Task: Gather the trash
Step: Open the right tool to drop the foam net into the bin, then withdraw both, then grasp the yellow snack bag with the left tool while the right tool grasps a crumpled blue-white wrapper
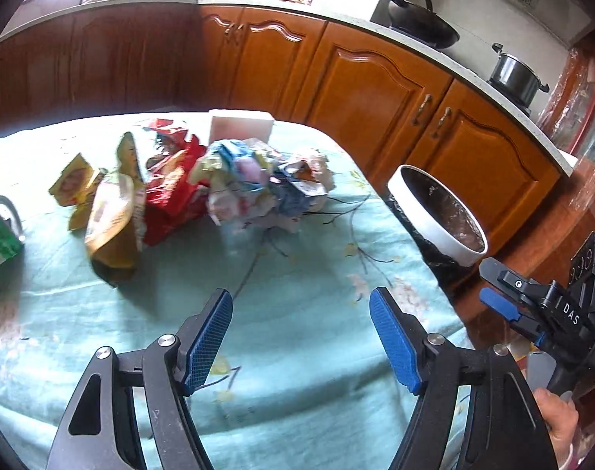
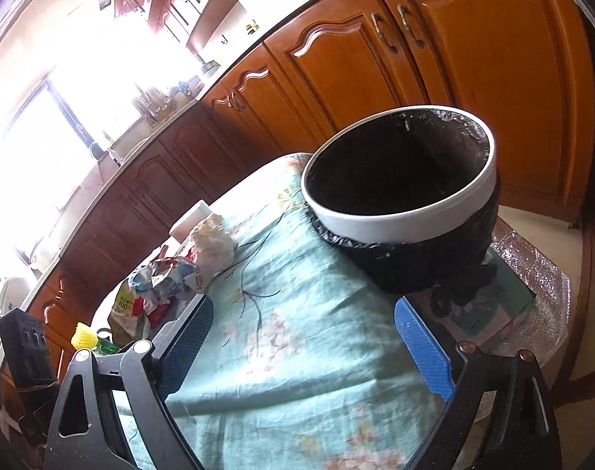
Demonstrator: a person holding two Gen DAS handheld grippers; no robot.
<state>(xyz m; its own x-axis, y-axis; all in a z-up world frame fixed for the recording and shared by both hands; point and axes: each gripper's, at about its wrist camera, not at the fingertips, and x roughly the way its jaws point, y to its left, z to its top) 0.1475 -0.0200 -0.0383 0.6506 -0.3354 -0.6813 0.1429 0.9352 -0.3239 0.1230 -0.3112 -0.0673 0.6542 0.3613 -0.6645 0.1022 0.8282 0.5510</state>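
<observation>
Nearest, left gripper and right gripper released, ribbed blue pads apart, nothing between. Beyond, bare wrinkled floral tablecloth. Farther, crumpled wrappers heaped mid-table; round white-rimmed, black-lined bin at table's edge.

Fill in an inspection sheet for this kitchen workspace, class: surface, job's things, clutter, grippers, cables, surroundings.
Surface: table under a pale green floral cloth.
Job's things: crumpled wrappers piled mid-table; white-rimmed bin with black liner at the table's edge.
Clutter: white box behind the pile.
Grippers: left gripper open, empty; right gripper open, empty.
Cables: nothing seen.
Surroundings: wooden cabinets, wok and pot on the counter.
</observation>
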